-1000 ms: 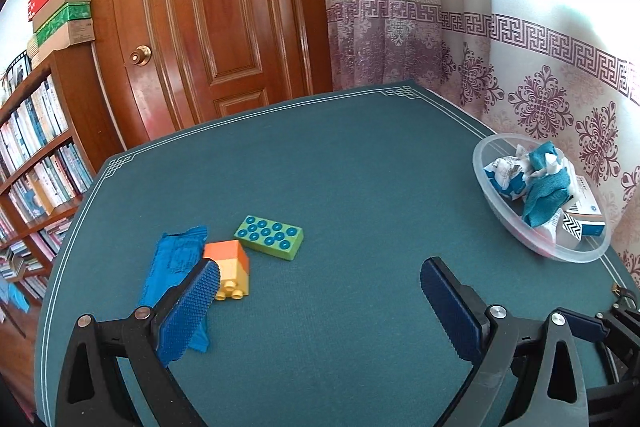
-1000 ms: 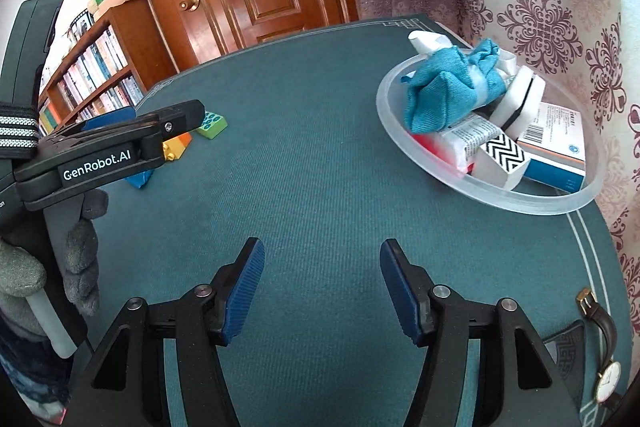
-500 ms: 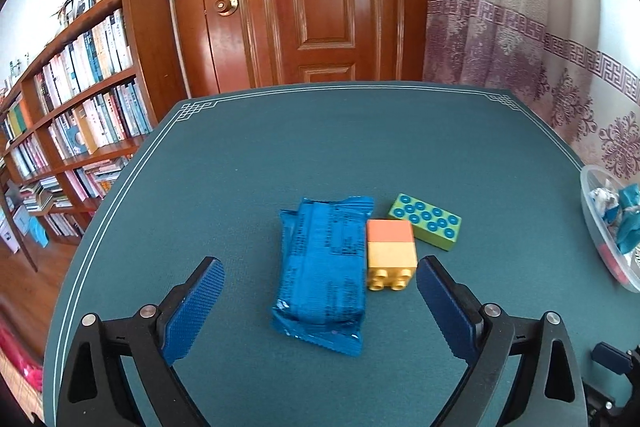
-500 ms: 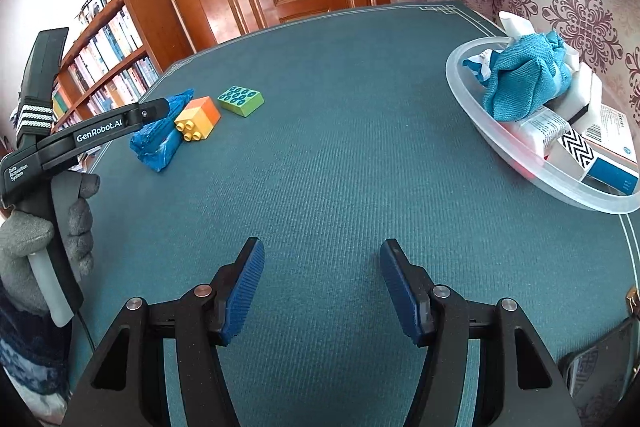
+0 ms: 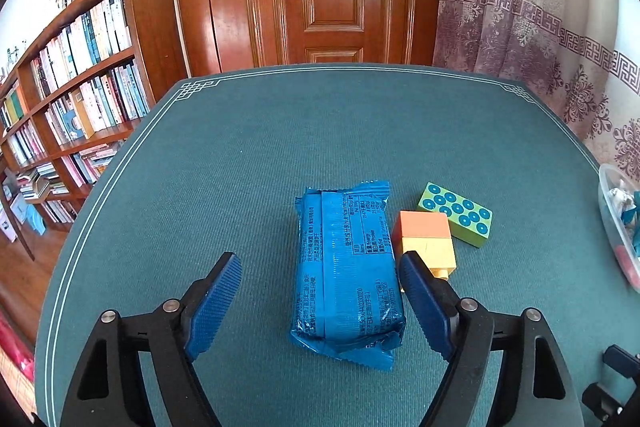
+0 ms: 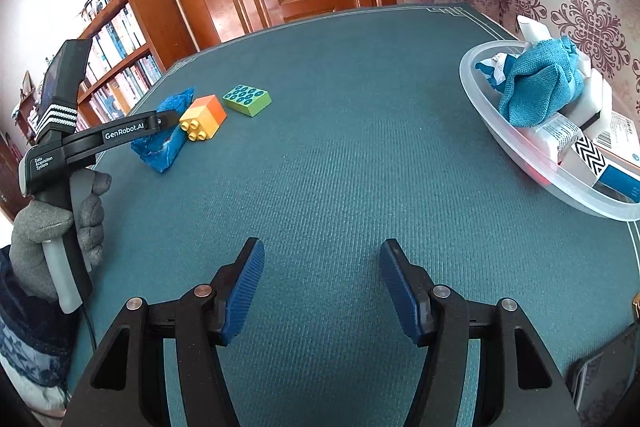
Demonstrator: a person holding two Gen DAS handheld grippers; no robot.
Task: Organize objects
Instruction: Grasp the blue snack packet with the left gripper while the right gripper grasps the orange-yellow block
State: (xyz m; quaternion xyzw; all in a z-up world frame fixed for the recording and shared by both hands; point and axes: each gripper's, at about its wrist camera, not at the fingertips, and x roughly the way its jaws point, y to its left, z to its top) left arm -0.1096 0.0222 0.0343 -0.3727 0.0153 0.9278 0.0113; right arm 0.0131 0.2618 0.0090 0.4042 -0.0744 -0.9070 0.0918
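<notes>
Blue snack packet (image 5: 346, 267) lies lengthwise between the closing, not-yet-touching jaws of the left hand-held gripper (image 5: 320, 303). Right hand-held gripper (image 6: 322, 291), well apart, hangs open and empty.

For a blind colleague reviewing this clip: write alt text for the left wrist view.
The left gripper is closing around a blue snack packet lying on a green table, pads not yet touching it. An orange and yellow block touches the packet's right side, with a green studded brick just behind.
</notes>
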